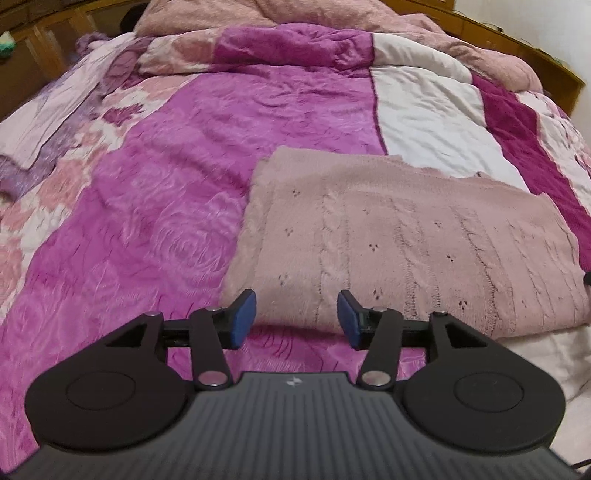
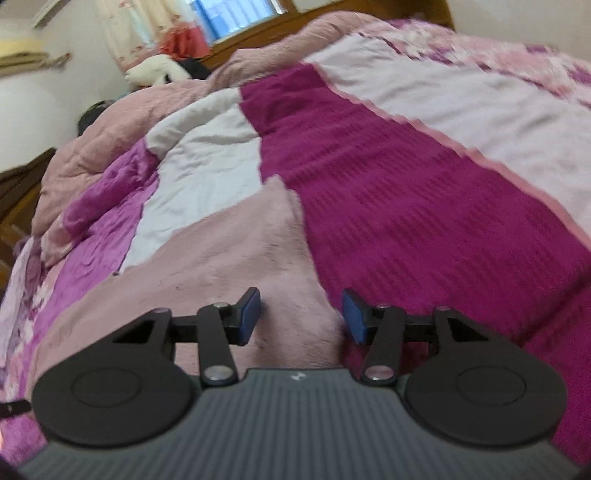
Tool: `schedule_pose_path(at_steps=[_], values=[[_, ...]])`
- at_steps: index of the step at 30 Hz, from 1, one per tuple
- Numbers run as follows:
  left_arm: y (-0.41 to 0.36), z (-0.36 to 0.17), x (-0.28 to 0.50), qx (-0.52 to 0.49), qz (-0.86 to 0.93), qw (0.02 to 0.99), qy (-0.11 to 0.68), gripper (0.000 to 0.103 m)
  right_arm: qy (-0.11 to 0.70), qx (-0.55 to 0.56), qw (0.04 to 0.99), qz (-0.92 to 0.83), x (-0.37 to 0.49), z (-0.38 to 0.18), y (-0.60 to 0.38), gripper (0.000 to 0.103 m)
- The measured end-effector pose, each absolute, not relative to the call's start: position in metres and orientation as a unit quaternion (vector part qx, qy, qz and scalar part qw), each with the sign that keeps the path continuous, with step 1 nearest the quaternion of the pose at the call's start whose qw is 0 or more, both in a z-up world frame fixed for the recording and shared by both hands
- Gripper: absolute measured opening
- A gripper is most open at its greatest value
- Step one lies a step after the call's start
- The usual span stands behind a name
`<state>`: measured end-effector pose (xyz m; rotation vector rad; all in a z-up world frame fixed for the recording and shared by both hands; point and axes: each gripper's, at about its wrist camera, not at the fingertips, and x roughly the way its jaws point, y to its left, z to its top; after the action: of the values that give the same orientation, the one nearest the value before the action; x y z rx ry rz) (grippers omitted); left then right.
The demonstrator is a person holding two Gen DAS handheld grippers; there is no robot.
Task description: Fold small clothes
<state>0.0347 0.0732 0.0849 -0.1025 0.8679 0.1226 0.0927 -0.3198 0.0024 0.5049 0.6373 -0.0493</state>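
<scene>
A pale pink cable-knit sweater (image 1: 399,240) lies folded into a flat rectangle on the bed. In the left wrist view my left gripper (image 1: 297,319) hangs open just above the sweater's near edge, its blue pads (image 1: 245,317) apart and nothing pressed between them. In the right wrist view the same pink sweater (image 2: 221,254) spreads to the left and ahead. My right gripper (image 2: 301,317) is open over the sweater's right corner, blue pads (image 2: 249,315) clear of the knit. Neither gripper holds any cloth.
The bed is covered by a patchwork quilt (image 1: 155,229) of magenta, white and floral panels. A bunched pink blanket (image 1: 280,14) lies at the far end. A wooden headboard (image 2: 258,26), a curtain and a window (image 2: 236,14) stand beyond, with soft items (image 2: 155,70) piled there.
</scene>
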Motion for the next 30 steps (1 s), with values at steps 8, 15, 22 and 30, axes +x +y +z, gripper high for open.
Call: schedule_pose_path(at_steps=[8,15,22,30], values=[[0.069,0.088,0.029,-0.064,0.07,0.9,0.426,0.063,0.324,0.282,0.903,0.021,0.097,-0.014,-0.323,0.054],[0.061,0.086,0.03,-0.062,0.071,0.896,0.434,0.063,0.316,0.312,0.894,0.056,0.096,-0.018,-0.324,0.056],[0.059,0.08,0.032,-0.065,0.072,0.892,0.441,0.064,0.296,0.353,0.886,0.057,0.101,-0.023,-0.322,0.058],[0.063,0.071,0.032,-0.079,0.069,0.885,0.453,0.064,0.283,0.379,0.88,0.052,0.112,-0.029,-0.32,0.058]])
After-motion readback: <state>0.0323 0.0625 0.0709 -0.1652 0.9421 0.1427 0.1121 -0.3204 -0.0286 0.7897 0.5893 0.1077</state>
